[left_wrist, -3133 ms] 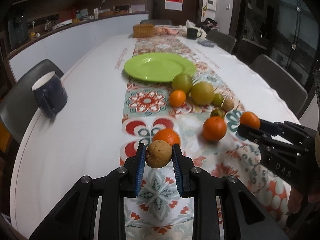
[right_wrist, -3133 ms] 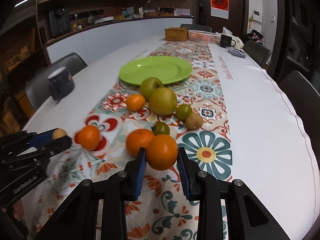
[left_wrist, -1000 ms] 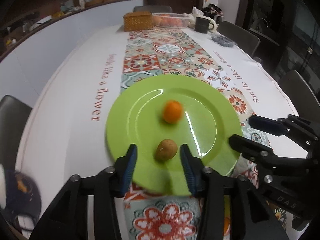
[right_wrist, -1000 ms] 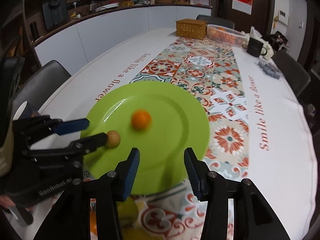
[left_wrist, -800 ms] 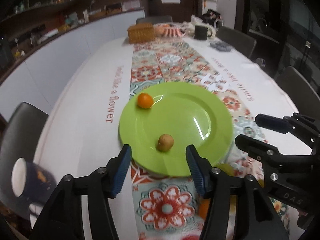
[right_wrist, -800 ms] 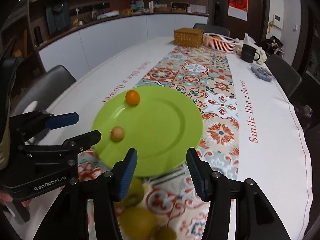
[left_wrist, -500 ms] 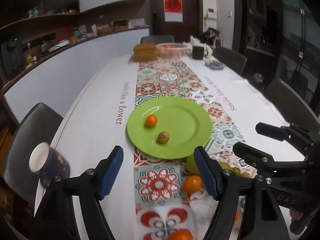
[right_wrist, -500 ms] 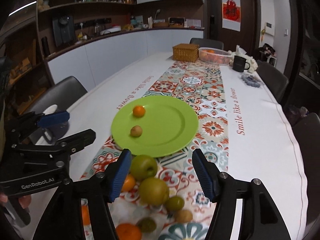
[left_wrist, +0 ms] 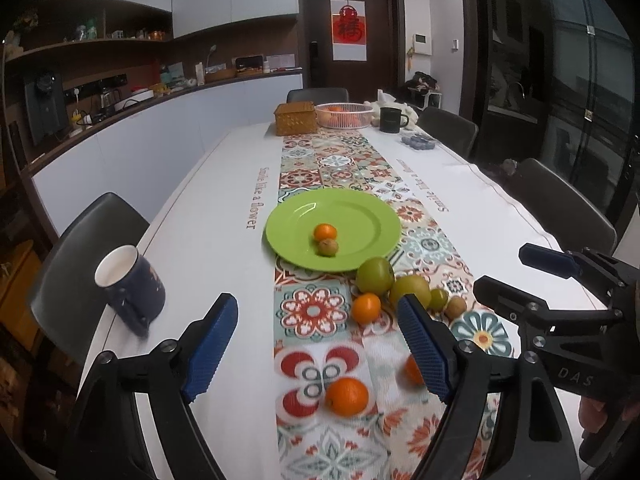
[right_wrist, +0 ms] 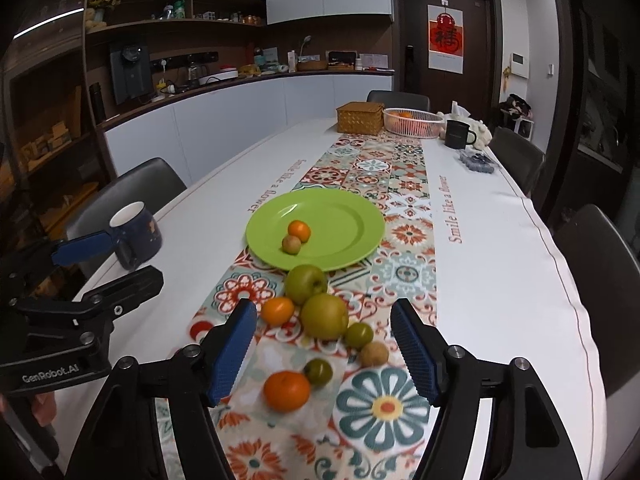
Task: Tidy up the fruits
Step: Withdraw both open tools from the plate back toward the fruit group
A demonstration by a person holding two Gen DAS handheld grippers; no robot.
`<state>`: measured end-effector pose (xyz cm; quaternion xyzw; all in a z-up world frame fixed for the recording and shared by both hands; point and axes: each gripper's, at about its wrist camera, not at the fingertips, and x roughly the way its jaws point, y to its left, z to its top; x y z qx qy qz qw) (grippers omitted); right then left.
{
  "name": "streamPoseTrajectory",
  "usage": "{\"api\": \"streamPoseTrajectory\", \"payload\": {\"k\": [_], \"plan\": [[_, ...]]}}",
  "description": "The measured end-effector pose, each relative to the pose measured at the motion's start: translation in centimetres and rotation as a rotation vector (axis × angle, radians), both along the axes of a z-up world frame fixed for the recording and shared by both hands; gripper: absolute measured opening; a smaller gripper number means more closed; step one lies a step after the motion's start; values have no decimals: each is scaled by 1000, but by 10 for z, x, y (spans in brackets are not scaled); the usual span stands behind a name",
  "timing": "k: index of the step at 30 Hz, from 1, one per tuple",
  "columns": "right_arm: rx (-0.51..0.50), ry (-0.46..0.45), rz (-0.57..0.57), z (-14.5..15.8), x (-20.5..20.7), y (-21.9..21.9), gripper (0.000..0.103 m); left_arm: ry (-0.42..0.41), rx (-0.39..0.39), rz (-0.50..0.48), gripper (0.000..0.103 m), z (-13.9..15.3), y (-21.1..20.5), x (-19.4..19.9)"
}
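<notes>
A green plate point(left_wrist: 360, 210) point(right_wrist: 344, 216) lies on the patterned runner and holds a small orange point(left_wrist: 325, 232) point(right_wrist: 299, 230) and a brown fruit point(left_wrist: 328, 247) point(right_wrist: 291, 244). In front of it lie a green apple point(left_wrist: 375, 275) point(right_wrist: 305, 283), a yellow-green pear point(right_wrist: 324, 316), a small orange point(left_wrist: 366, 308) point(right_wrist: 277, 310), small green and brown fruits, and an orange point(left_wrist: 347, 397) point(right_wrist: 286, 390) nearest me. My left gripper point(left_wrist: 320, 348) is open and empty above the runner. My right gripper point(right_wrist: 324, 352) is open and empty over the loose fruits.
A dark blue mug point(left_wrist: 130, 286) point(right_wrist: 134, 236) stands at the table's left edge. At the far end are a wicker box point(left_wrist: 295, 118), a white basket point(left_wrist: 344, 114) of fruit, a black mug point(left_wrist: 391, 119) and a blue tray. Chairs line both sides.
Both grippers let go of their fruits on the plate, pulled back toward me and opened wider. The small orange rolled on the plate and now rests by the brown fruit.
</notes>
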<state>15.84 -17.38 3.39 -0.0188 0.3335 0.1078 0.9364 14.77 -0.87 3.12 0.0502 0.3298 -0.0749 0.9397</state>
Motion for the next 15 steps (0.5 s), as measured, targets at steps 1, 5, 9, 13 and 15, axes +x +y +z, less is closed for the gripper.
{"api": "streamPoseTrajectory", "payload": {"k": [1,5,9,13,15], "plan": [[3,2,0,-1,-4,0,70,-3,4,0,83,-1,1,-4],[-14,-7,1,-7,-19,2,70,-24,33,-15,83,-7,0,-20],[-4,-6,6,-15,-32,2,70,-39,35,-32,83,-13,-1,-32],[-9,-8,11,-25,-42,3,70,-62,52,-53,83,-22,-2,-44],[-15,-5,14,-29,-45,4,70,-63,56,-64,83,-27,-4,-47]]}}
